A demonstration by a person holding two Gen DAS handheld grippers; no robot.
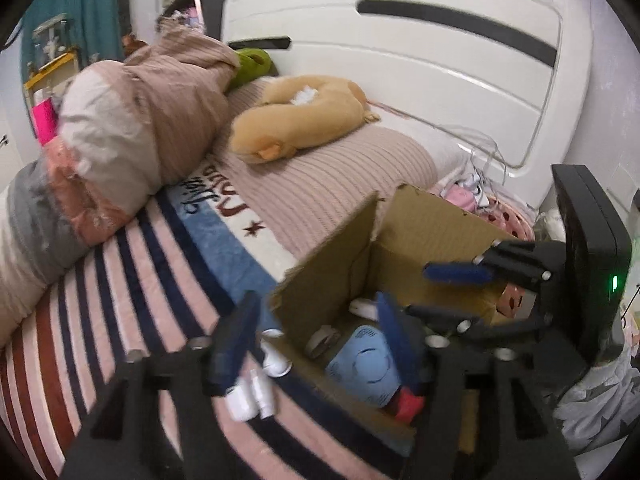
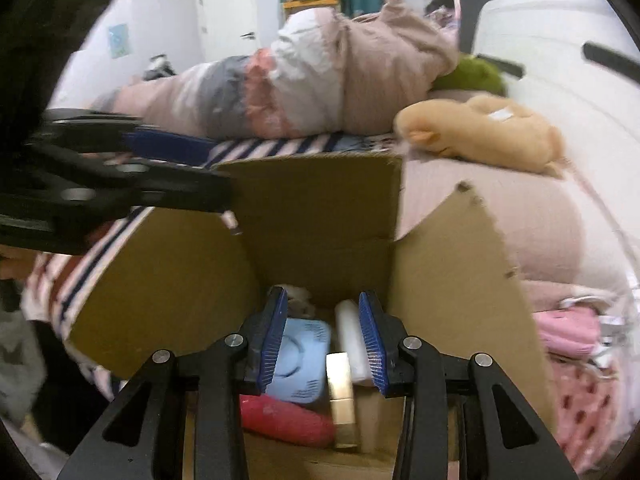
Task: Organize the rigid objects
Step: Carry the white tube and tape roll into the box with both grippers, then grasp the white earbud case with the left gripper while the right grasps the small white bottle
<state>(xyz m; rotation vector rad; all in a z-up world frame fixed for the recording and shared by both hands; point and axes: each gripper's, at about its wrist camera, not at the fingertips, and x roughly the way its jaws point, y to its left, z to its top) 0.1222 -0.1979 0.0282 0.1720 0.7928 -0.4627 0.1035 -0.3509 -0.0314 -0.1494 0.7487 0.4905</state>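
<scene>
An open cardboard box (image 1: 432, 232) (image 2: 312, 216) stands on the bed. It holds a light blue device (image 1: 364, 364) (image 2: 298, 364), a red item (image 2: 284, 420), a white bottle (image 2: 350, 332) and a gold box (image 2: 340, 396). White bottles (image 1: 252, 396) lie on the striped blanket outside the box's left wall. My left gripper (image 1: 316, 340) is open and empty, straddling that wall. My right gripper (image 2: 323, 340) is open and empty above the box's contents; it also shows in the left wrist view (image 1: 444, 292).
A tan plush toy (image 1: 296, 116) and a green plush (image 1: 252, 64) lie by the white headboard (image 1: 420, 60). A bundled quilt (image 1: 132, 128) lies along the bed's far side. Pink clothes (image 2: 568, 336) lie beside the box.
</scene>
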